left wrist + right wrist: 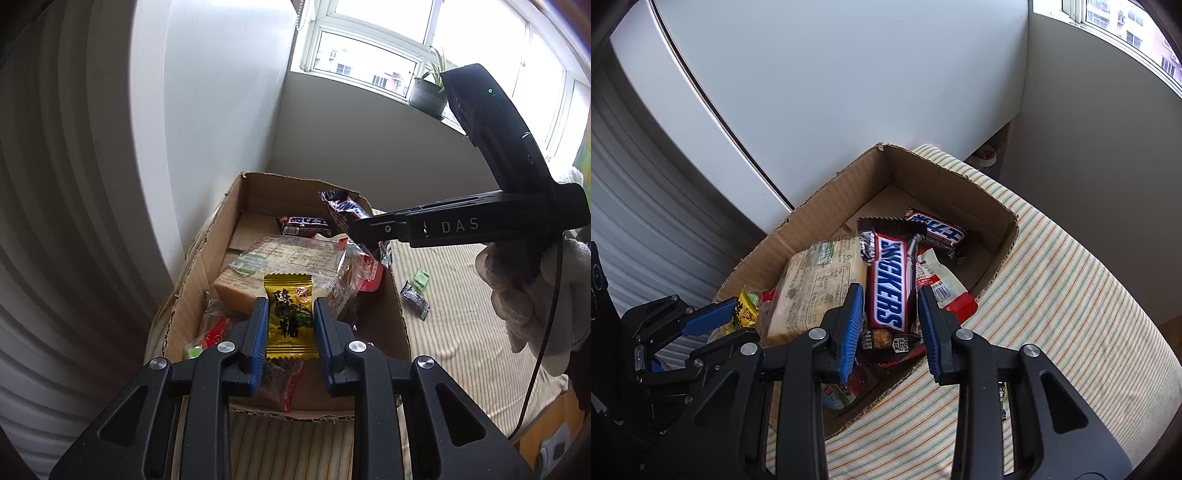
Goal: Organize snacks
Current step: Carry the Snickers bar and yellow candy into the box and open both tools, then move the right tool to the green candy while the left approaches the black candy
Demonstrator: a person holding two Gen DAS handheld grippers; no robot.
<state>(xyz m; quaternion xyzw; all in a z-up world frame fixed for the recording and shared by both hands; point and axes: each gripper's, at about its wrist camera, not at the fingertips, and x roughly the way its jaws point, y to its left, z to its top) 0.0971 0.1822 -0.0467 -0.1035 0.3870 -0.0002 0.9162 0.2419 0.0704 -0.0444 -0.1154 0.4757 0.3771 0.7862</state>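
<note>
An open cardboard box (199, 295) (827, 206) sits on a striped cloth and holds several snacks: a clear-wrapped cake (295, 266) (820, 284), a small Snickers bar (304, 224) (940, 230) and a red-and-white packet (945, 291). My left gripper (291, 326) is shut on a yellow candy (291, 317) above the near end of the box; it also shows in the right wrist view (746, 314). My right gripper (891, 317) is shut on a Snickers bar (890, 277) over the box; the bar also shows in the left wrist view (345, 210).
On the striped cloth (461, 295) right of the box lie a green candy (421, 279) and a silver-wrapped candy (415, 301). A white wall stands just left of the box. A potted plant (430, 92) sits on the windowsill behind.
</note>
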